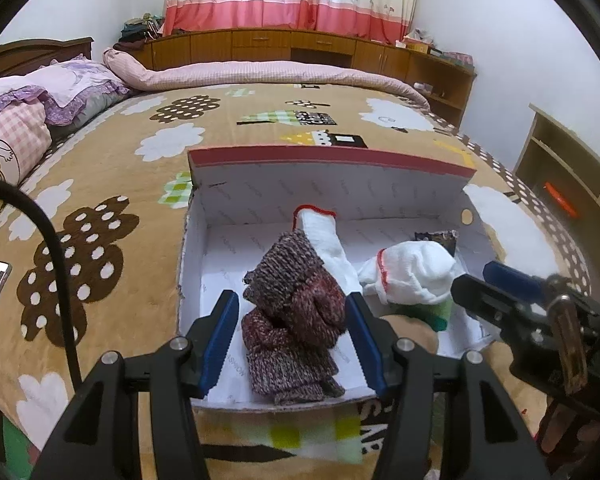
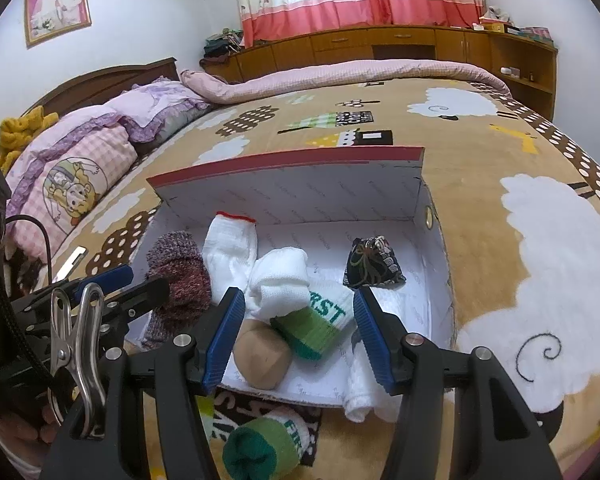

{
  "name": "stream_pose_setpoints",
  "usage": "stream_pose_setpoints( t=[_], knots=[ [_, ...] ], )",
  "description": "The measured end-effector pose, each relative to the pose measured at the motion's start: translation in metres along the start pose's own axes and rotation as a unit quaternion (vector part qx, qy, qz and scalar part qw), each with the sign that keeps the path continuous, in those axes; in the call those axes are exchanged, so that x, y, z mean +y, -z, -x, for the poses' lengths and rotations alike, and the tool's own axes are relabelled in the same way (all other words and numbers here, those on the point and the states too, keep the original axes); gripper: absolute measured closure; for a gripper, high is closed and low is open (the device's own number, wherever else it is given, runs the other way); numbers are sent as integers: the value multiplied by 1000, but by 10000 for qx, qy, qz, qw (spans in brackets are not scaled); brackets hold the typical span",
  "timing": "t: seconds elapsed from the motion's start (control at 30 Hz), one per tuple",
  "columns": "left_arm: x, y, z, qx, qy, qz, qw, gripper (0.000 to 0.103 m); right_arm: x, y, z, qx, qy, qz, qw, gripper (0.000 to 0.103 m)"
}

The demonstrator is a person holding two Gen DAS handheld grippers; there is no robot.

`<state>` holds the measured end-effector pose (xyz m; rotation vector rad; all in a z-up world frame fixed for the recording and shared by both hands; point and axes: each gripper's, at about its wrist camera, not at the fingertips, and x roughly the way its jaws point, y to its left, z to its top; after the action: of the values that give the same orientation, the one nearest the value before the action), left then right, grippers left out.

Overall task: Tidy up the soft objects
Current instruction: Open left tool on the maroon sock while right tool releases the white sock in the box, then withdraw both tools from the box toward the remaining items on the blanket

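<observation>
Socks: maroon knit pair in box btwn spread left tool; right tool spread too.

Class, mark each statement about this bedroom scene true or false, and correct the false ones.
1. The cardboard box sits on the bed. True.
2. The maroon knitted socks lie outside the box. False: they are inside it, at its left side.
3. A green-and-white rolled sock lies on the blanket in front of the box. True.
4. The right gripper is clamped on the dark patterned pouch. False: its fingers stand apart, and the pouch lies beyond them.
5. The box lid is closed. False: it stands open at the back.
</observation>
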<state>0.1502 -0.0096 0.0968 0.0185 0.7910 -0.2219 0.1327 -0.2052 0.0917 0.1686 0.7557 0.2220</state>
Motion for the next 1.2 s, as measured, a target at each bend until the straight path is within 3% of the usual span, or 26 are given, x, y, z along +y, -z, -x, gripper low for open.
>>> stream_pose_setpoints(
  t=[0.7, 1.2],
  knots=[
    [0, 21, 41, -49, 108, 156, 9998, 45, -4, 27, 39, -57, -24, 144, 9999, 45],
    [-6, 51, 67, 25, 97, 152, 9998, 45, -8, 67, 79, -94, 84, 232, 9997, 45]
  ],
)
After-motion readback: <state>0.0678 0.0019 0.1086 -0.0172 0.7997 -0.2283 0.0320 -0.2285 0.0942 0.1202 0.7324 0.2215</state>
